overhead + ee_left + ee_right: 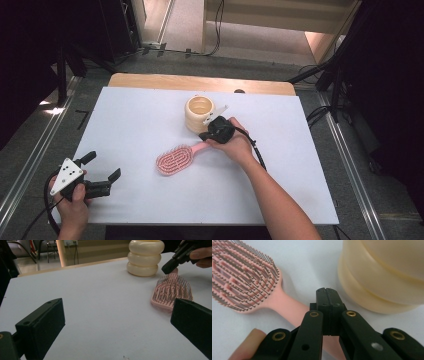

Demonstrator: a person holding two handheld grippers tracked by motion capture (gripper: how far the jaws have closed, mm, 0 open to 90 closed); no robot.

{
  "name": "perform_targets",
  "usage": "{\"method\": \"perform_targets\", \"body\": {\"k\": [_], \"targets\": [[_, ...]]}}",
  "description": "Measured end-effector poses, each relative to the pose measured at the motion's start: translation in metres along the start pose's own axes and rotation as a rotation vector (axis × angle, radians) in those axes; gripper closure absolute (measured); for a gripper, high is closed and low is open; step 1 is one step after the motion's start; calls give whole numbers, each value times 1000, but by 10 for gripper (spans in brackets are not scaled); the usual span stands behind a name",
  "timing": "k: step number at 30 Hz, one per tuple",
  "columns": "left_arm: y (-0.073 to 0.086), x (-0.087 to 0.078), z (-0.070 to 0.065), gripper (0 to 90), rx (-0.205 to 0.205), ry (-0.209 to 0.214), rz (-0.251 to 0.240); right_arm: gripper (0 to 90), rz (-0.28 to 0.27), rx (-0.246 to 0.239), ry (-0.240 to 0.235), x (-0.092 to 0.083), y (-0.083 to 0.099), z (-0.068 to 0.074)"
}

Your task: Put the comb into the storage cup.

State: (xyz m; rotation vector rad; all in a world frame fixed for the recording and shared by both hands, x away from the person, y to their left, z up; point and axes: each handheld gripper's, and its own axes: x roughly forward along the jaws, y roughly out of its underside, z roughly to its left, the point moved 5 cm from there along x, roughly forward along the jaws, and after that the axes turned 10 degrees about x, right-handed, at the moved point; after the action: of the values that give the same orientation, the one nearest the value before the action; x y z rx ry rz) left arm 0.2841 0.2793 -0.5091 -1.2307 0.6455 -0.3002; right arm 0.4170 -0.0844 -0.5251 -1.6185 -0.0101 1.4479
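A pink hairbrush [174, 160] [171, 290] [242, 277] lies bristles up near the middle of the white table cover [150, 115]. Its handle points toward a cream ribbed cup [199, 114] [145, 257] [382, 272] that stands upright behind it. My right gripper [204, 136] [327, 293] is shut with its jaws pressed together and nothing between them. It hovers just over the brush handle, close beside the cup; the right gripper [168, 267] also appears far off above the brush head. My left gripper [104, 165] [117, 322] rests open at the table's front left corner, with only bare cover between its jaws.
A strip of wooden tabletop [200, 82] shows beyond the cover's far edge. Metal floor rails [30, 155] run along both sides of the table. Cables and dark stands [325, 75] sit at the back right. The right gripper's cable [256, 150] trails over the wrist.
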Motion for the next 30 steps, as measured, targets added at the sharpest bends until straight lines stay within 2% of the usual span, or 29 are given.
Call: {"method": "perform_targets", "body": {"k": [8, 20, 30], "targets": [[0, 0, 0, 0, 2, 0, 0, 878, 21, -1, -11, -8, 10, 3], [0, 0, 0, 0, 4, -1, 2, 878, 24, 4, -30, -17, 24, 6], [0, 0, 0, 0, 3, -4, 4, 878, 46, 33, -12, -21, 39, -4]]}}
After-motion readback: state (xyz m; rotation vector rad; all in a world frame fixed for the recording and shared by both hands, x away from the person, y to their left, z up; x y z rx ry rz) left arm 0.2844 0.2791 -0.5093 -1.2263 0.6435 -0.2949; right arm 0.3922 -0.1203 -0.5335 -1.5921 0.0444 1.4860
